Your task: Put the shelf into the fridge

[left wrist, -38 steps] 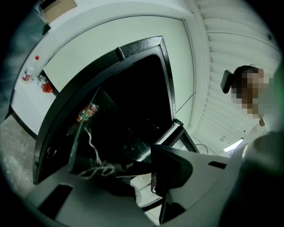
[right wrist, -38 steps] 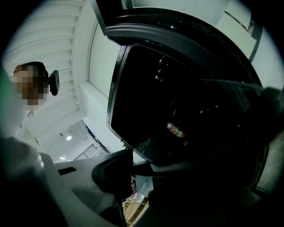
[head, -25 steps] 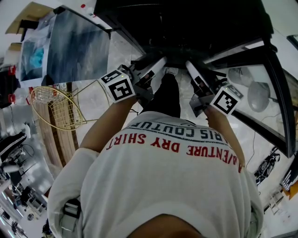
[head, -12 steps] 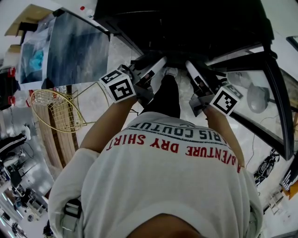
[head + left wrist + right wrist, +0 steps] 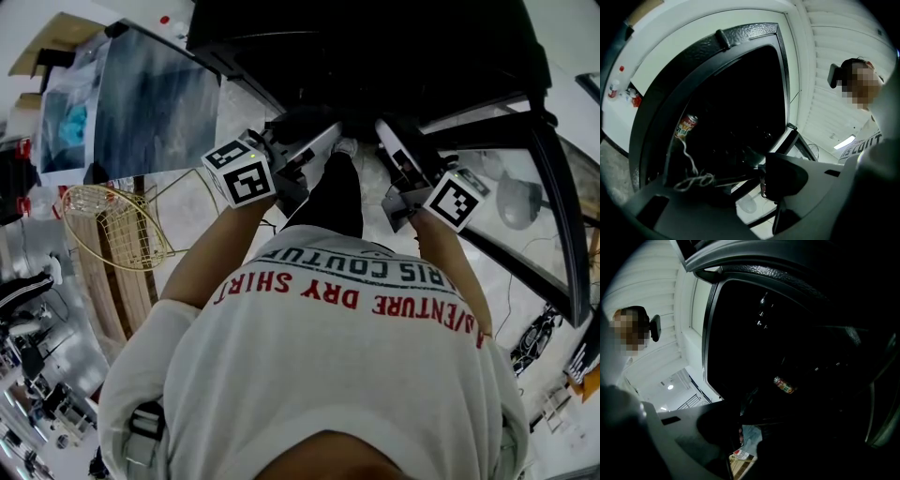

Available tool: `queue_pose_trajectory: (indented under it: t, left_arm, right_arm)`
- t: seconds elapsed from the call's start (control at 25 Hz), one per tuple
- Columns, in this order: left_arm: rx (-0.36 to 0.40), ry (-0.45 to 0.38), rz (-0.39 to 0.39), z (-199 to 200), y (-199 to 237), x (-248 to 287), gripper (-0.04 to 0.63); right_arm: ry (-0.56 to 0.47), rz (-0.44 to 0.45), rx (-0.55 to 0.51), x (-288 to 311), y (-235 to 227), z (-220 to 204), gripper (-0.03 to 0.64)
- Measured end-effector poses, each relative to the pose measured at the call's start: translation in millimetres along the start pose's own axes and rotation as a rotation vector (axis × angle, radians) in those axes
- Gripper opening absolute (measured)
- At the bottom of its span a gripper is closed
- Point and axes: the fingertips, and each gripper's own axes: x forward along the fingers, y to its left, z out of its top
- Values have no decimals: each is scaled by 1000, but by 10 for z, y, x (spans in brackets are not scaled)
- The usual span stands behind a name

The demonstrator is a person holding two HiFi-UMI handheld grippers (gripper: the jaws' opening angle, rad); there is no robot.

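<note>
The fridge (image 5: 375, 47) gapes dark at the top of the head view; its black frame (image 5: 740, 40) fills the left gripper view. The glass shelf (image 5: 725, 179) is a thin dark pane held edge-on between both grippers, reaching into the opening. My left gripper (image 5: 319, 136) is shut on the shelf's near edge, as is my right gripper (image 5: 389, 136). In the gripper views, the left gripper (image 5: 757, 180) and right gripper (image 5: 743, 427) pinch the pane (image 5: 787, 414). A drink can (image 5: 685, 126) lies inside the fridge, and shows as the can (image 5: 784, 385) from the right.
The fridge's glass door (image 5: 548, 178) stands open at the right. A white cord (image 5: 693, 177) lies coiled by the left jaw. A wire basket (image 5: 103, 225) sits on the floor at the left, below a blue-grey panel (image 5: 159, 94). Small bottles (image 5: 616, 89) stand beside the fridge.
Both grippers have moved forward with the shelf, and the fridge opening looms larger in both gripper views. The shelf has levelled and gone further in.
</note>
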Motion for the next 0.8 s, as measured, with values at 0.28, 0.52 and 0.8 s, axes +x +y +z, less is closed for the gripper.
queue_pose_trajectory:
  t: [0.28, 0.52, 0.8]
  left_arm:
    - [-21, -2, 14, -36, 60, 39, 207]
    - [-11, 18, -9, -92, 7, 99, 207]
    - [33, 57, -34, -223, -116, 270, 206]
  right_arm:
    - [-6, 4, -30, 66, -39, 101, 115]
    - [-13, 4, -29, 97, -62, 144, 115]
    - [-18, 0, -36, 118, -81, 165, 115]
